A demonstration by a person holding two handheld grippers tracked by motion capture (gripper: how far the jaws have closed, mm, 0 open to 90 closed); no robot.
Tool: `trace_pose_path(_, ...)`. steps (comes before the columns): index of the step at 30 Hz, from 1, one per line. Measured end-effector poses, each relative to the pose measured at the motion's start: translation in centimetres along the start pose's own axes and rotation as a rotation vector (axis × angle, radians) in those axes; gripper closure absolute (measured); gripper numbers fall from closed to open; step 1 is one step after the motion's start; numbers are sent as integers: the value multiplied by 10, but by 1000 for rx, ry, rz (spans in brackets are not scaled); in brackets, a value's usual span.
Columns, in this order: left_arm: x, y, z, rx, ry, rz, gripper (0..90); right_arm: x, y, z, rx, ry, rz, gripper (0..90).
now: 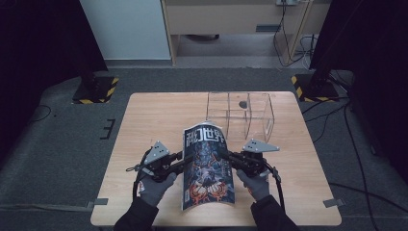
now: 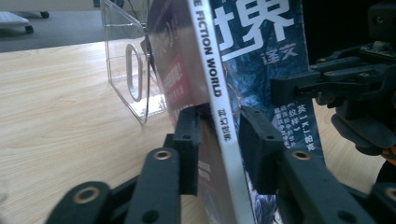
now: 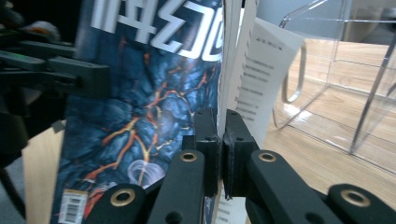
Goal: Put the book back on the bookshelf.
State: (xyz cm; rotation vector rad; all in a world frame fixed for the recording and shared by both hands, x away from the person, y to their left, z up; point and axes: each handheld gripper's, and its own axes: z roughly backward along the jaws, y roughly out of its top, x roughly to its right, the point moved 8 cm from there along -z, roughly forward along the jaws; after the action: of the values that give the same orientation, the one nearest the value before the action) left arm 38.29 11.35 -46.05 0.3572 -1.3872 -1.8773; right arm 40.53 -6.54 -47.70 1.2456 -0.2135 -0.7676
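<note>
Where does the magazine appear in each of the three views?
High view: the magazine stands at centre bottom, between both claws.
Left gripper view: its white spine runs up the middle, with the cover to the right.
Right gripper view: its blue cover is at left, its page edges at centre.
Shared landmark: the clear plastic organizer behind it.

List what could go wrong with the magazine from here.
The left gripper straddles the magazine's spine with a gap at the pads, so it may slip. The right gripper pinches only the page edges, which could tear or crease. The clear plastic organizer stands close behind and could be knocked.
</note>
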Motion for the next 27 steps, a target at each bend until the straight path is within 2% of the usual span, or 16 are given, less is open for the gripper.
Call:
trace_pose_path(3,-1,-1,-4,-7,9,9,598,-1,0,1,2,8,7,869)
trace_pose_path(6,-11,-6,-12,-23,24,33,536,-2,-1,2,3,18,21,870)
trace_pose_path(9,-16,-9,-16,-38,14,53,503,-3,-1,2,-1,27,25,870)
trace_pose_path(10,-20,-11,-20,-47,-2,70,480,-3,-2,1,-8,26,33,870)
trace_pose_path(13,-25,-13,-26,-62,-4,84,454,-3,-3,2,-8,33,39,870)
trace_pose_path(15,-27,-13,-30,-76,-6,78,444,-3,-3,2,-10,31,40,870)
trace_pose_path(19,-29,-8,-37,-63,-18,69,415,-1,-5,4,-11,39,35,870)
trace_pose_path(21,-29,-6,-41,-61,-36,79,390,-1,-6,4,-14,45,31,870)
trace_pose_path(24,-30,-7,-48,-80,-37,69,377,0,-7,4,-20,42,35,870)
trace_pose_path(27,-31,-7,-52,-84,-49,84,361,1,-8,5,-28,41,38,870)
